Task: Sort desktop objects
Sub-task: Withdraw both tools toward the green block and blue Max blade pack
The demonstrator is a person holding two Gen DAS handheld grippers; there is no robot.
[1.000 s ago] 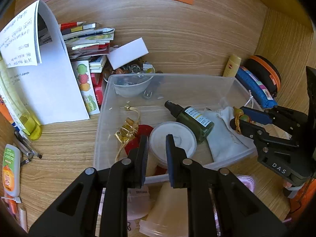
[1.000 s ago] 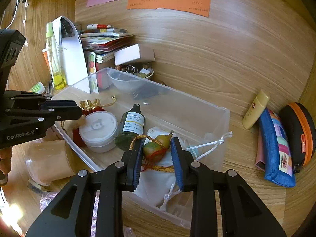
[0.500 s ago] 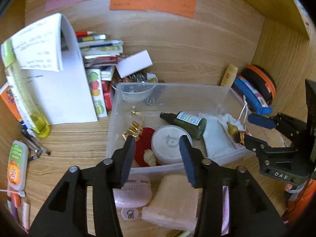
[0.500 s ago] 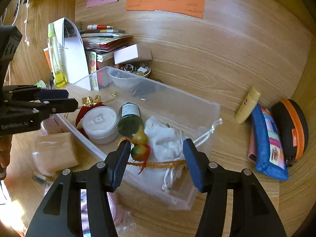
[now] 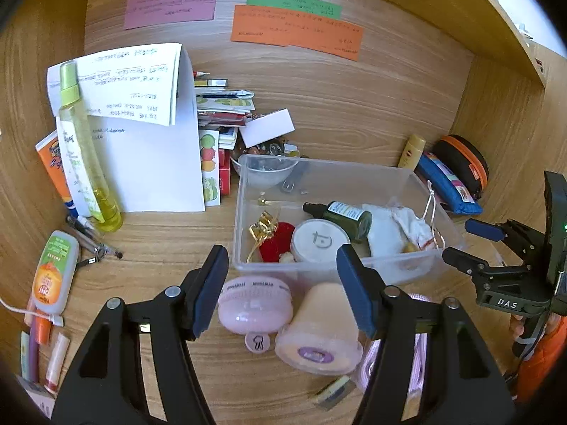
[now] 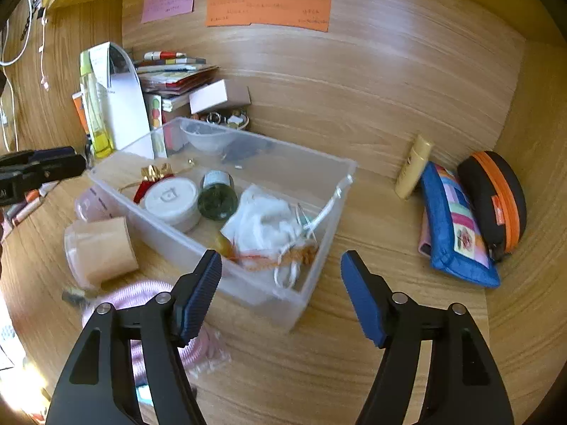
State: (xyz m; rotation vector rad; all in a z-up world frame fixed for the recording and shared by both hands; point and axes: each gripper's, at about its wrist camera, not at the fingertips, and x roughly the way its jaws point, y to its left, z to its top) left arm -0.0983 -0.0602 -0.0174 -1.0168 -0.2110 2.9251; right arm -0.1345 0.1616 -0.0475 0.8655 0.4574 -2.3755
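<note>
A clear plastic box (image 5: pixel 241 212) holds a white round jar (image 5: pixel 320 241), a dark green bottle (image 5: pixel 349 214), a white drawstring pouch (image 5: pixel 393 226) and a red and gold ornament (image 5: pixel 273 239). My left gripper (image 5: pixel 281 283) hovers in front of the box above a pink round case (image 5: pixel 255 299) and a peach cup (image 5: pixel 319 326) lying on its side. Its jaws are opening with nothing between them. My right gripper (image 6: pixel 281 276) hangs near the box's (image 6: pixel 340 184) near corner, its jaws opening and empty. A gourd charm (image 6: pixel 226 244) on an orange cord lies in the box beside the pouch (image 6: pixel 262 223).
Folded papers (image 5: pixel 141 141), a yellow spray bottle (image 5: pixel 85 163) and stacked booklets (image 5: pixel 223 106) stand at the back left. A yellow tube (image 6: pixel 413 166), a blue pouch (image 6: pixel 457 233) and a black and orange case (image 6: pixel 496 202) lie at the right. Pens and an orange-label bottle (image 5: pixel 53 272) lie at the left.
Both grippers went from shut to wide and drew back from the box. The right one let go of the gourd charm, which now lies inside by the pouch.
</note>
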